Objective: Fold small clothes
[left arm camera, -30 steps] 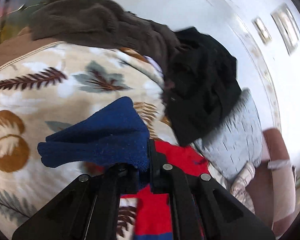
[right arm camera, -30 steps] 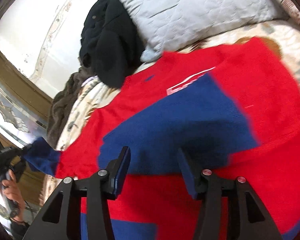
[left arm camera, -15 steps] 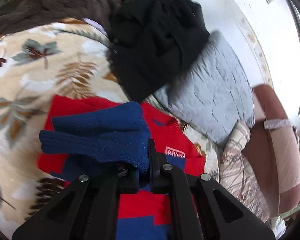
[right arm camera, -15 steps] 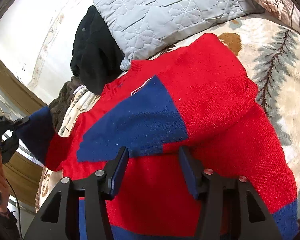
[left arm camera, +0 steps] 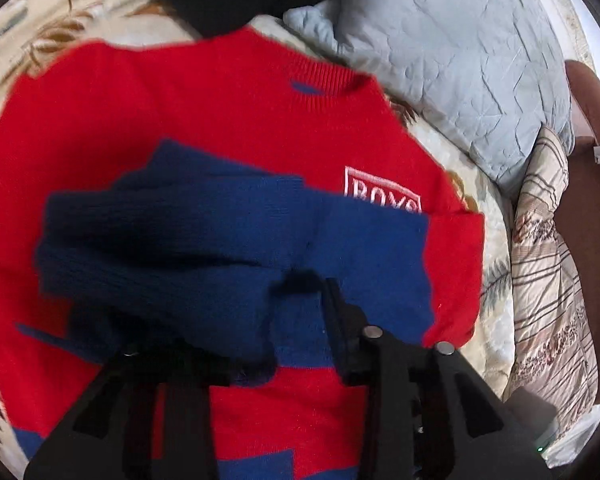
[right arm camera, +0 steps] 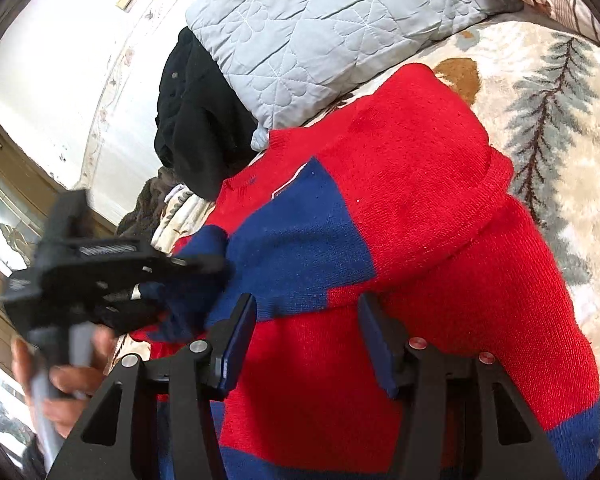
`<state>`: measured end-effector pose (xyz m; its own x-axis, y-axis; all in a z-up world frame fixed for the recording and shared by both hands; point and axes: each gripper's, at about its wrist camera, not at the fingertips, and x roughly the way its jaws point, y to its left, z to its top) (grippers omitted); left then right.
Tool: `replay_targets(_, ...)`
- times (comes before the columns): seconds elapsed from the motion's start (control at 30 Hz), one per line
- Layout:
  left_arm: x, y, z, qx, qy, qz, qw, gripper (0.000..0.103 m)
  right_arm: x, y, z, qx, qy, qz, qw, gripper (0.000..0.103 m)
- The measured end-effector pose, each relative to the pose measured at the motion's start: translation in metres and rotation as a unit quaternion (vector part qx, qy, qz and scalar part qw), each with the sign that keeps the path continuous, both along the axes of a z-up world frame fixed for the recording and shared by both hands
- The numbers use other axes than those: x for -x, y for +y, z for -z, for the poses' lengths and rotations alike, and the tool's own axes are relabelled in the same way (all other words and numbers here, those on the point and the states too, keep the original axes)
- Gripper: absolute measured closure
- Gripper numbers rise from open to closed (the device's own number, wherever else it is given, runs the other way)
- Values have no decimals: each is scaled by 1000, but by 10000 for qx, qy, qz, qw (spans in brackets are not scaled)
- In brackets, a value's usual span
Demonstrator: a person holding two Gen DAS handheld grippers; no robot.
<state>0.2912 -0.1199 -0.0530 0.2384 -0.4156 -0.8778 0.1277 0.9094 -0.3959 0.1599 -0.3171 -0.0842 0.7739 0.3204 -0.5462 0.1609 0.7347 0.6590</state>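
Sweater (right arm camera: 440, 200) spread flat on blanket (right arm camera: 572, 128), one sleeve (left arm camera: 204, 248) folded across its chest, pillow (right arm camera: 332, 28) behind the collar, dark clothes (right arm camera: 196, 120) heaped left of the pillow, second pillow (left arm camera: 548, 264) right of sweater

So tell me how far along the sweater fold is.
Done: the red sweater lies flat on the bed blanket, its right sleeve already folded across the chest. In hand: the left gripper, fingers just opening, brings the blue cuff over the chest. Left: releasing it and folding the body; the right gripper is open and empty.
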Motion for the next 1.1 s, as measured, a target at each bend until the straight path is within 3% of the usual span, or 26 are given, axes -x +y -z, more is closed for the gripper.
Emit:
replay_targets(0.07,8,6,-9,193,-21,109,9998,57,0,0,0,3,-3,1,10000,48)
replay_targets(0.13,19,25,-22,575,34,197,9981,56,0,0,0,0,4,-1,10000,48)
replay_targets(0.17,29,46,-31,908,-89,145,9957,52,0,0,-1,1,21,-1,10000,48)
replay_targets(0.27,47,105,-41,1374,-368,-341,9892,38,-5,2,-7,92,208,-31,9997,46)
replay_targets(0.4,41,165,-22,1870,-167,-1046,9766,37,-13,24,-35,525,36,-277,9982,44)
replay_targets(0.47,34,179,-10,2104,4,-1229,9699,37,-20,47,-48,861,-25,-561,9947,37)
replay_targets(0.6,30,186,4,2341,48,-1294,9635,37,-43,102,-61,1774,-56,-1156,9773,33)
replay_targets(0.73,21,187,18,2481,293,-1326,9592,37,-72,157,-52,2921,131,-1628,9423,33)
replay_targets(0.8,19,190,22,2582,356,-1367,9557,37,-83,172,-47,3397,135,-1574,9272,35)
replay_targets(0.83,18,191,23,2630,384,-1385,9540,37,-87,176,-46,3505,66,-1561,9234,49)
replay_targets(0.87,19,193,24,2646,385,-1394,9535,37,-88,174,-46,3463,-4,-1577,9248,79)
replay_targets(0.9,18,196,25,2633,368,-1407,9537,37,-89,170,-47,3277,-71,-1618,9308,91)
replay_targets(1.1,14,194,26,2582,372,-1442,9545,37,-71,96,-59,1917,-257,-706,9786,94)
